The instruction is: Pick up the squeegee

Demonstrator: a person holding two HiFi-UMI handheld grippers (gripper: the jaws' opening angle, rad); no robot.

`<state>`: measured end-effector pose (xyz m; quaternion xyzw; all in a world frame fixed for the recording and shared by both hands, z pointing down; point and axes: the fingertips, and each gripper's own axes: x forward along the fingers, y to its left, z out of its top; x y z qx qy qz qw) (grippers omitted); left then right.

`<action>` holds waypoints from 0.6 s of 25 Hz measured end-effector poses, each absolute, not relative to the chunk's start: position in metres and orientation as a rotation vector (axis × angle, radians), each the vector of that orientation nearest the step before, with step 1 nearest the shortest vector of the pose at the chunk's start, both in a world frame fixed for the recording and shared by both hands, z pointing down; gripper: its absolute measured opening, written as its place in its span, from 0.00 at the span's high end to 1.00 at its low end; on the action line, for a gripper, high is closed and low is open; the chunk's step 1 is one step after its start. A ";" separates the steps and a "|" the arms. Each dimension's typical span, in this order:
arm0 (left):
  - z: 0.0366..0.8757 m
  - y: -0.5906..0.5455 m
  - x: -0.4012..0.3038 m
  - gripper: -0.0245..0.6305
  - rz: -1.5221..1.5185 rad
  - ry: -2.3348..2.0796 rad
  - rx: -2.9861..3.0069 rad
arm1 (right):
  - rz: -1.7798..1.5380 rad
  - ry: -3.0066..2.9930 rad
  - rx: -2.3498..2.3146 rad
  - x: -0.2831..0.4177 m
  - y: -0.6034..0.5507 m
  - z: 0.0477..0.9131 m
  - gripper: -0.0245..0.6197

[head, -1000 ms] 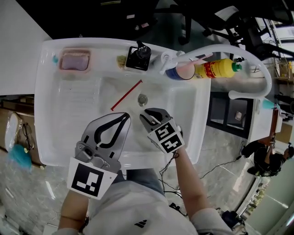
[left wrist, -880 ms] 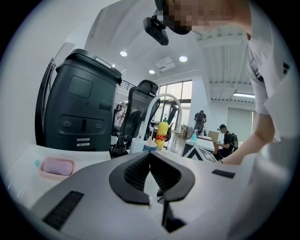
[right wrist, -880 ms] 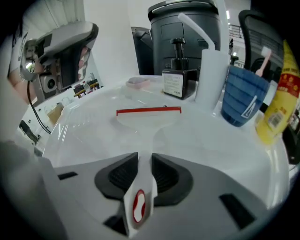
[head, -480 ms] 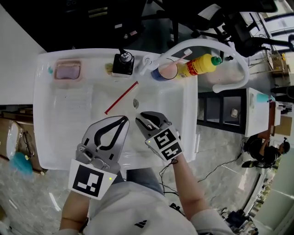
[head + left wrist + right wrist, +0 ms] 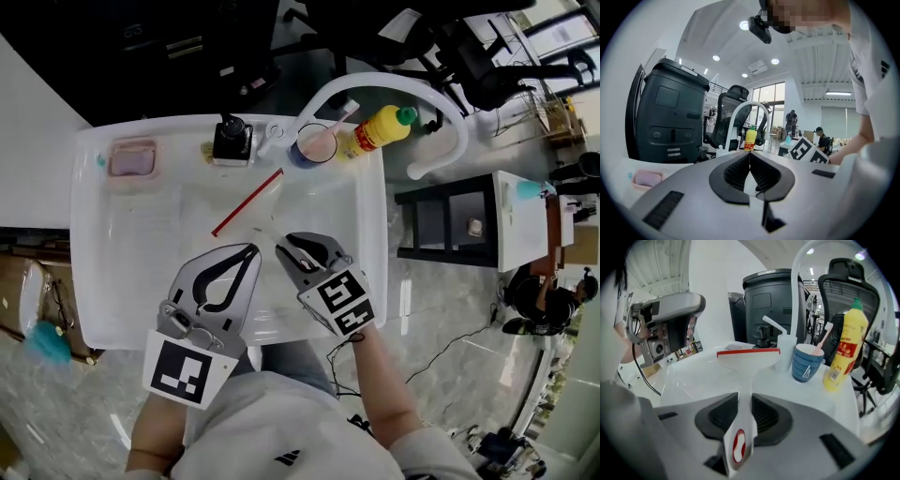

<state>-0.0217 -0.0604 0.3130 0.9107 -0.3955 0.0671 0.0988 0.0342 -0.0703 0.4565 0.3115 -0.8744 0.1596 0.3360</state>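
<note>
The squeegee (image 5: 248, 201) has a white handle and a red blade. My right gripper (image 5: 292, 246) is shut on its handle and holds it over the white sink (image 5: 94, 281). In the right gripper view the squeegee (image 5: 748, 352) runs forward from between the jaws of the right gripper (image 5: 743, 405), blade edge facing the far end of the sink. My left gripper (image 5: 253, 247) hovers just left of the right one, its tips meeting with nothing between them. In its own view the left gripper (image 5: 749, 154) points level over the sink.
At the sink's far rim stand a black pump bottle (image 5: 231, 139), a blue cup (image 5: 314, 145) with a toothbrush, a yellow bottle (image 5: 375, 128) and a pink soap dish (image 5: 131, 157). A white curved faucet (image 5: 394, 89) arches over the right end. A black cabinet (image 5: 450, 225) stands right of the sink.
The right gripper has risen with the squeegee in it, lifting the blade off the sink floor. The left gripper has also come up a little.
</note>
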 end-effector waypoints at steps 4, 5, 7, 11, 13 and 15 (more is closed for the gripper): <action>0.306 -0.054 -0.015 0.94 0.180 -1.177 2.695 | 0.399 -2.310 0.851 0.042 -0.068 0.442 0.80; 0.304 -0.052 -0.013 0.94 0.177 -1.178 2.698 | 0.396 -2.318 0.861 0.043 -0.068 0.438 0.80; 0.301 -0.049 -0.011 0.94 0.177 -1.180 2.703 | 0.391 -2.334 0.880 0.046 -0.067 0.431 0.80; 0.296 -0.041 -0.007 0.94 0.173 -1.193 2.707 | 0.380 -2.366 0.911 0.051 -0.064 0.415 0.80; 0.294 -0.037 -0.006 0.94 0.172 -1.205 2.706 | 0.373 -2.384 0.924 0.053 -0.063 0.408 0.80; 0.293 -0.033 -0.007 0.94 0.176 -1.218 2.705 | 0.369 -2.405 0.936 0.054 -0.061 0.400 0.80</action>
